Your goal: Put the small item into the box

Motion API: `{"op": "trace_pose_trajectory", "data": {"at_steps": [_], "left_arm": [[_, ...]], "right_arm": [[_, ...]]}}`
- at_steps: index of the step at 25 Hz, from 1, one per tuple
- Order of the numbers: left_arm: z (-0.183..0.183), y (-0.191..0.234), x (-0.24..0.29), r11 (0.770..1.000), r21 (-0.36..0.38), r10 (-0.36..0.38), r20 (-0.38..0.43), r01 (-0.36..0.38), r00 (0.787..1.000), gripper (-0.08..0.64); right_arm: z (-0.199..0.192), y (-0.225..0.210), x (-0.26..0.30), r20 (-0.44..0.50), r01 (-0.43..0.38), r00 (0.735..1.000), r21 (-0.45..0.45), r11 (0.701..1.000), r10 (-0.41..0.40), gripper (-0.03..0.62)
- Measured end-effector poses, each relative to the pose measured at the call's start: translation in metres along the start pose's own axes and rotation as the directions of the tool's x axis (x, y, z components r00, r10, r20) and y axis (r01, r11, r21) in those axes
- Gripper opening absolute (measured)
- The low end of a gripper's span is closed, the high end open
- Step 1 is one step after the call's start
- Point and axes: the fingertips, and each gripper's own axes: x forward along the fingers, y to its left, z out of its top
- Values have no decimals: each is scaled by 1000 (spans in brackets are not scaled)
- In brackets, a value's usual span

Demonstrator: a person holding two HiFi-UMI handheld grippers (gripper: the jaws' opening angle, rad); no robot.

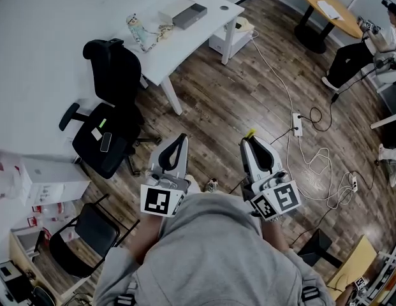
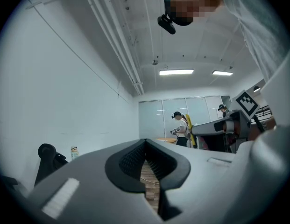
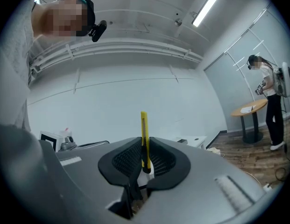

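Note:
My right gripper [image 1: 250, 139] is shut on a slim yellow utility knife [image 3: 144, 135], which stands upright between the ribbed pads and sticks out past them; its yellow tip [image 1: 250, 133] shows in the head view. My left gripper [image 1: 180, 138] is held beside it at chest height, shut, with nothing between its pads [image 2: 130, 160]. Both hang over the wooden floor. A flat grey box [image 1: 190, 15] lies on the white table [image 1: 185, 43], far ahead of both grippers. From the left gripper view the right gripper [image 2: 194, 130] appears to the right.
A black office chair [image 1: 111, 107] stands ahead on the left and a second chair [image 1: 89, 231] near my left side. White cartons [image 1: 51, 180] sit at the left. A power strip and cables [image 1: 298, 124] lie on the floor to the right. A person [image 1: 363, 50] sits by a round wooden table [image 1: 328, 8].

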Motion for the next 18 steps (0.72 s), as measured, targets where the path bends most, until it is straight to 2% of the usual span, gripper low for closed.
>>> {"op": "trace_pose_trajectory", "data": {"at_steps": [7, 18], "left_arm": [[-4, -13, 11, 1000, -12, -25, -8, 25, 1000, 3], [-16, -10, 38, 999, -28, -43, -2, 43, 999, 3]], "right_arm": [[5, -14, -8, 7, 35, 999, -18, 999, -35, 66], [4, -40, 5, 16, 66, 998, -8, 998, -66, 66]]}}
